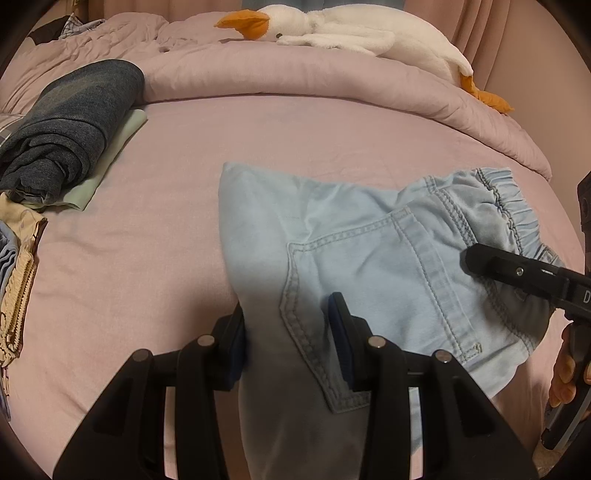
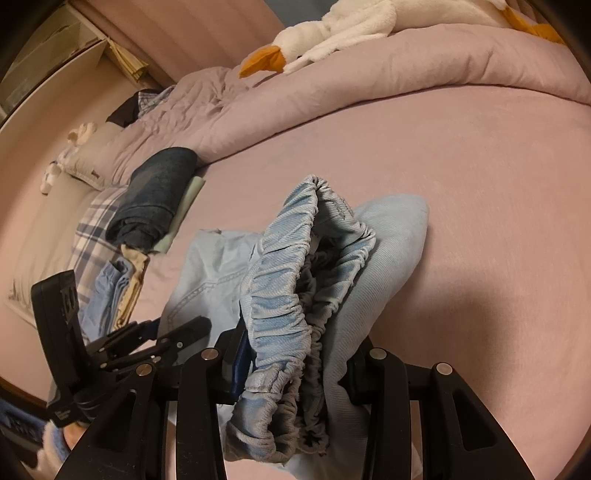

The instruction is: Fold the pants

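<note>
Denim, pale blue and soft, fills the near ground of both wrist views: the pants (image 1: pixel 332 258) lie part-folded on the pink bedsheet (image 1: pixel 147 277), one end bunched and raised off it. In the left wrist view the left gripper (image 1: pixel 290 332) straddles a fold of the leg at 6 o'clock, jaws set fairly wide with cloth between the blue pads; whether they pinch it or only bracket it I cannot tell. In the right wrist view the right gripper (image 2: pixel 295 369) has the gathered elastic waistband (image 2: pixel 295 295) between its fingers, seemingly clamped on the bunch, which stands up out of the jaws toward 12 o'clock.

By my judgement a fold is under way, with both ends in hand. The next move calls for carrying the waistband across toward the leg end, keeping the layers even, then laying it down flat and smoothing the back pocket (image 1: pixel 369 277) area.

Farther out at 10 o'clock in the left view sits a stack of folded clothes, dark jeans (image 1: pixel 74 125) on a pale green piece (image 1: pixel 110 158), with cream cloth (image 1: pixel 18 277) at 9 o'clock. These stand well apart from the pants. Beyond, at 12 o'clock, the rolled pink duvet (image 1: pixel 314 77) carries a white plush goose (image 1: pixel 351 29); neither blocks the fold.
</note>
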`<state>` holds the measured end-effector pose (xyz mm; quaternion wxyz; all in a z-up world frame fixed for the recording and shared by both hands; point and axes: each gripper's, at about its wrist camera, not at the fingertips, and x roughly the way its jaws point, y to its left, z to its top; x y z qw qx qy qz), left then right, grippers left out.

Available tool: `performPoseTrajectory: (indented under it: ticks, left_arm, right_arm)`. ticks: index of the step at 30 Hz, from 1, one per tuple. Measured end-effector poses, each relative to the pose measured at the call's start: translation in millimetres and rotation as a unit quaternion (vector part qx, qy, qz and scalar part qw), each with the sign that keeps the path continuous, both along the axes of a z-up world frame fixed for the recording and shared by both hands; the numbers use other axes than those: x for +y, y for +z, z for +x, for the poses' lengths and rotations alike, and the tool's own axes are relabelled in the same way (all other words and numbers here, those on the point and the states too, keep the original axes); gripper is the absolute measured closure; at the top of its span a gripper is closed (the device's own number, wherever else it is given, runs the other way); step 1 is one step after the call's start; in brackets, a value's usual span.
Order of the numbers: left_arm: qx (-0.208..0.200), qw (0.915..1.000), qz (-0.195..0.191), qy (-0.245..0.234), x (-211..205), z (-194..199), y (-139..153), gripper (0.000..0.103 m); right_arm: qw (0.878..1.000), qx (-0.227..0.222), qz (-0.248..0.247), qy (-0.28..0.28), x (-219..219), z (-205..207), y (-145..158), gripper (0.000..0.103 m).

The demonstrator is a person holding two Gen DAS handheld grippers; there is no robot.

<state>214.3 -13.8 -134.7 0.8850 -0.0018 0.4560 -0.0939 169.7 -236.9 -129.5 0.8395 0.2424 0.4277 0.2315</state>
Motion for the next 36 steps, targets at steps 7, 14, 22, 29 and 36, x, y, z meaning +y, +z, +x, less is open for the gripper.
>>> performPoseTrajectory:
  ticks: [7,14,22,29,36]
  left_arm:
    - [0.0,1.0,0.0,0.0,-0.1,0.1,-0.1,0.064]
    - [0.0,1.0,0.0,0.0,-0.4,0.2,0.0,0.064]
    - [0.001,1.0,0.0,0.001,-0.2,0.3,-0.7,0.063]
    - [0.001,1.0,-0.003,0.003,2.5,2.3,-4.1,0.06]
    - [0.0,1.0,0.003,0.008,1.0,3.0,-4.8,0.055]
  right_arm:
    - [1.0,0.0,-0.001,0.0,-0.2,0.1,0.2,0.063]
    - [1.0,0.001,0.001,0.0,-0.2,0.1,0.1,0.063]
    - [1.0,0.003,0.001,-0.001,-1.1,0.5,-2.7,0.063]
    - [1.0,0.014,0.003,-0.009,-4.8,1.6,-6.4,0.06]
    - [0.999,0.035,0.005,-0.021,-10.7,2.0,-15.0,0.048]
